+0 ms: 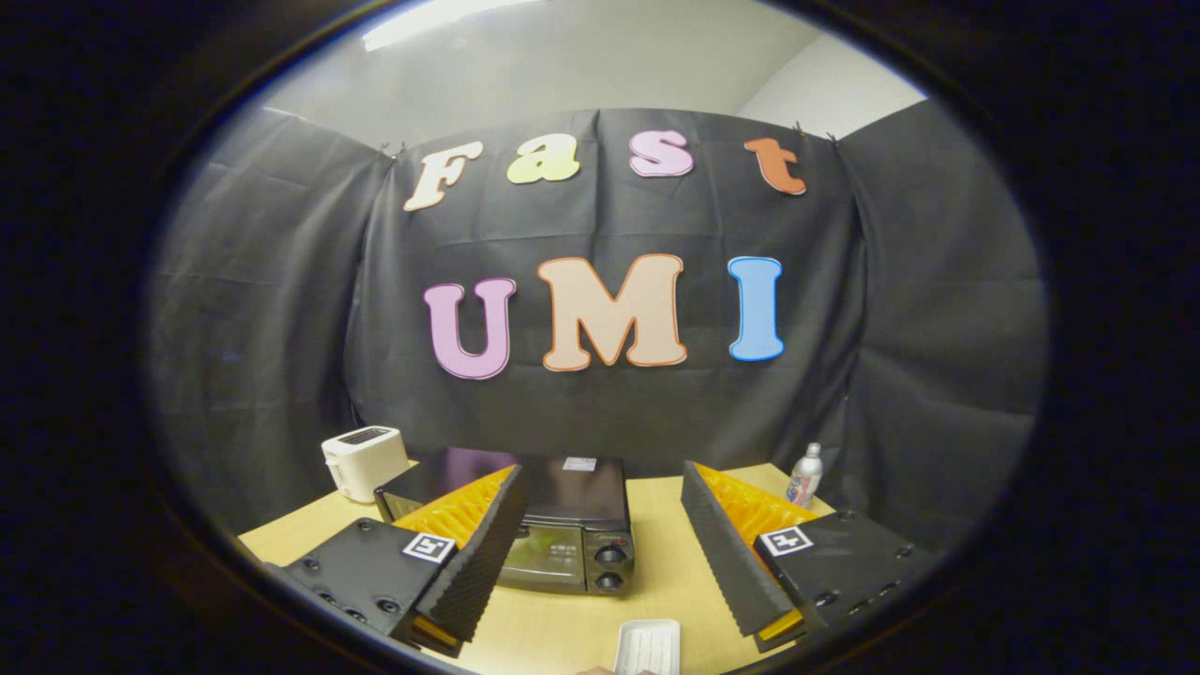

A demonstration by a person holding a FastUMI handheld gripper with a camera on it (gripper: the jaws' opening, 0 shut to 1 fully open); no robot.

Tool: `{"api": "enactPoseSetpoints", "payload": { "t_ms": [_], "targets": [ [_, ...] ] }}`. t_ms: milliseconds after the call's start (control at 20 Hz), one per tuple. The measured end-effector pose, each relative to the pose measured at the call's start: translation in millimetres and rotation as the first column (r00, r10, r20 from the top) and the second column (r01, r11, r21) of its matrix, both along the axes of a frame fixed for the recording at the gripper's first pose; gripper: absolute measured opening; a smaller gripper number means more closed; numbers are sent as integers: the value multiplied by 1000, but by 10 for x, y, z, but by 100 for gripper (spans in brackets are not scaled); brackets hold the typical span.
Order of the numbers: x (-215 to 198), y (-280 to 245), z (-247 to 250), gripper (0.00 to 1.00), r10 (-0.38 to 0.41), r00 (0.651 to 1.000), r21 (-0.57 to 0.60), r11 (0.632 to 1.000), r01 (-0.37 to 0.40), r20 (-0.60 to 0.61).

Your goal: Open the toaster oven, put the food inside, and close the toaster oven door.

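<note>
1. On the pale wooden tabletop (656, 562), the black toaster oven with a glass door (562, 548) stands shut.
2. Near the fingers lies a white ribbed tray (649, 647); its contents are hidden.
3. The hand-held gripper (600, 553) hovers wide apart, empty; the scene fits an early or a finished stage.

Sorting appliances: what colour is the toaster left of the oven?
White toaster, in the gripper view.

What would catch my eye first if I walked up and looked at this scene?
Probably the claw, its two fingers spread wide apart and gripping nothing. Between and just beyond them, a dark toaster oven sits on the wooden table with its door closed. A white tray lies near the fingers, a white toaster stands behind the oven beside one finger, and a small bottle stands at the table's far edge past the other finger.
</note>
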State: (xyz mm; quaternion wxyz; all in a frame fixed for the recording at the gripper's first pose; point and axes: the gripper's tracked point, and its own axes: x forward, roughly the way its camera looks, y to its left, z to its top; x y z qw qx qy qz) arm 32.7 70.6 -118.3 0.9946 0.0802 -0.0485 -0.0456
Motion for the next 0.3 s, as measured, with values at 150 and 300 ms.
{"api": "enactPoseSetpoints", "payload": {
  "t_ms": [150,300],
  "targets": [
    [-11,-114,-52,100,-15,1000,23,1000,15,-2],
    [-8,-256,-136,100,-33,999,47,998,33,-13]
  ]
}}
